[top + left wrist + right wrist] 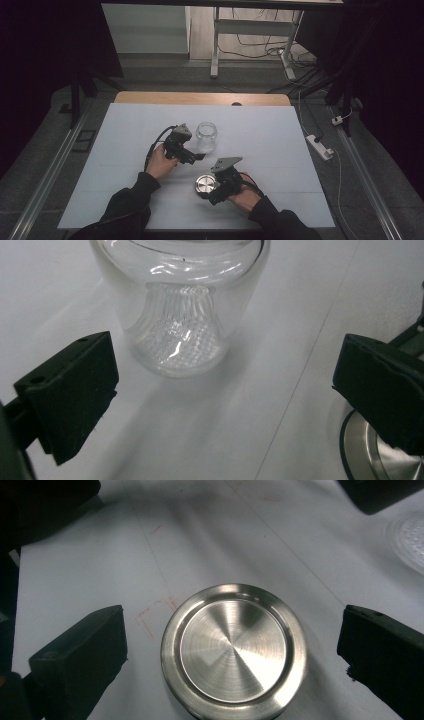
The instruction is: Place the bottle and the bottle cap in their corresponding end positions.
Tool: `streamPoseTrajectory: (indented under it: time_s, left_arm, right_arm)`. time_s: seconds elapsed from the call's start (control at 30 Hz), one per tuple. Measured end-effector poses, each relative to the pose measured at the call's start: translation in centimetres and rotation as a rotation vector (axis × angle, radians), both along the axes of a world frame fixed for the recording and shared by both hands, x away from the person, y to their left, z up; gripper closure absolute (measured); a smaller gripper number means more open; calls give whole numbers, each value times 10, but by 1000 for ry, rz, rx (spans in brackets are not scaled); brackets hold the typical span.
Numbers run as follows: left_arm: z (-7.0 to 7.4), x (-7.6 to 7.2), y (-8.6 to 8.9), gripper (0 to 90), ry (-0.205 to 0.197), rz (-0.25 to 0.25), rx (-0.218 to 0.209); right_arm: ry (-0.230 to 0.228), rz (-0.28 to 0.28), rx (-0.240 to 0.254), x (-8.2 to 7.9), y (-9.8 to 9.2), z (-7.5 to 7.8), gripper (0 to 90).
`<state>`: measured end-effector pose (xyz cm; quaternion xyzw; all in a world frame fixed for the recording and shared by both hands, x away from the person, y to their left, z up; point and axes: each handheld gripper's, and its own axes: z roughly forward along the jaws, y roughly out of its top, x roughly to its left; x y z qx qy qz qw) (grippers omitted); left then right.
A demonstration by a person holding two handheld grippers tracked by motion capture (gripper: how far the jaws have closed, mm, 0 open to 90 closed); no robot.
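A clear glass jar [206,137] stands upright and lidless on a white table [280,150]. Just on the person's side of the jar lies a round metal lid [205,184], flat on the table. The left gripper [190,156] sits close beside the jar, jaws spread wide with nothing between them, the jar just ahead of them. The right gripper [210,192] hovers at the lid, jaws also wide apart on either side of it, not touching. The smooth glass could likely slip or tip if the left jaws close off-centre; the low lid may skid away from a shallow grip.
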<state>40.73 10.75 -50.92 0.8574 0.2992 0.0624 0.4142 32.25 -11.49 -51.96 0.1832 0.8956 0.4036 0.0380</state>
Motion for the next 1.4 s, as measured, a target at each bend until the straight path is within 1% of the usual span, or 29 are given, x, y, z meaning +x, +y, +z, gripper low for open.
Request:
streamPoseTrajectory:
  time_s: [0.13,0.2,0.27,0.33,0.47,0.5,0.57,0.7,0.77,0.83,0.9,0.97,1.1,1.23,1.3,1.4]
  left_arm:
    - [1,-7,4,0,9,-7,-25]
    - [1,-10,5,0,6,-15,-23]
    - [2,-14,6,0,-6,-15,-25]
    - [3,-18,6,0,-15,-26,-23]
    - [6,-27,7,0,-25,-36,-14]
    - [6,-29,7,0,-26,-40,-17]
    - [7,-34,8,0,-15,-40,-27]
    - [9,-45,11,0,-5,-42,-25]
    - [10,-51,14,0,-9,-36,-30]
    - [12,-56,16,0,-1,-35,-26]
    - [12,-62,19,0,-12,-31,-20]
    - [13,-67,22,0,-4,-29,-21]
    - [13,-77,30,0,11,-19,-45]
    - [13,-86,39,0,13,-12,-55]
    - [14,-91,43,0,10,-1,-58]
    - [14,-98,47,0,5,7,-54]
  right_arm:
    - [-3,-10,16,-1,-4,3,0]
    - [-1,-15,25,-2,-7,5,0]
    - [-2,-18,29,-1,-9,7,0]
    - [3,-25,39,-2,-10,9,0]
    - [1,-30,60,-4,-12,13,0]
    - [0,-29,61,-4,-13,14,0]
    - [-10,-28,54,-5,-14,15,0]
    - [-4,-34,49,-6,-16,16,0]
    - [-2,-38,43,-6,-17,16,0]
    - [-10,-41,36,-7,-18,16,0]
    - [-13,-47,31,-8,-18,17,0]
    - [-12,-47,32,-9,-19,18,0]
    - [-22,-50,35,-11,-22,20,0]
    - [-28,-66,41,-11,-27,22,0]
    - [-28,-76,42,-11,-30,22,0]
    - [-29,-83,42,-12,-33,23,0]
